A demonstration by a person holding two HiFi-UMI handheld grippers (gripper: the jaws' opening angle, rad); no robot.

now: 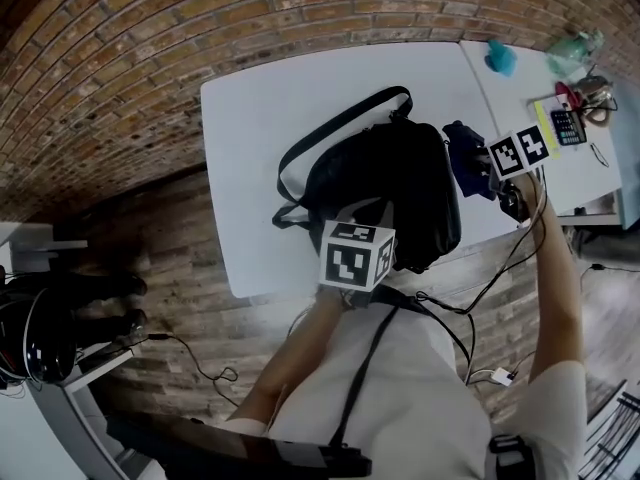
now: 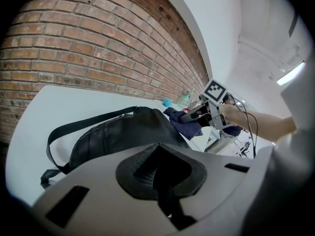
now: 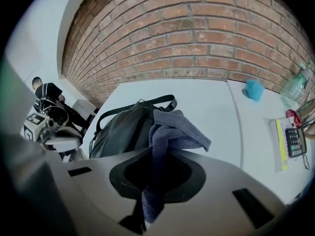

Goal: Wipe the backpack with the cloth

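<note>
On my white desk [image 1: 260, 118] the black backpack [image 1: 400, 193] lies near the front edge. A calculator [image 1: 567, 126], its print too small to read, sits far right. My right gripper's [image 3: 150, 200] fingers clench the blue cloth [image 3: 172, 129] at the backpack's side. My left gripper's [image 2: 165, 198] fingers are closed, over the backpack.

On white table [image 1: 260, 118]: black backpack [image 1: 405, 183], strap looping out leftward. Over its near end, left gripper [image 1: 365, 226], marker cube up. At its right side, right gripper [image 1: 482, 165], dark blue cloth [image 1: 463, 153] at the tip, touching the bag. Adjoining table [image 1: 520, 88]: teal object [image 1: 500, 58], bottle [image 1: 572, 48], calculator [image 1: 567, 126].
</note>
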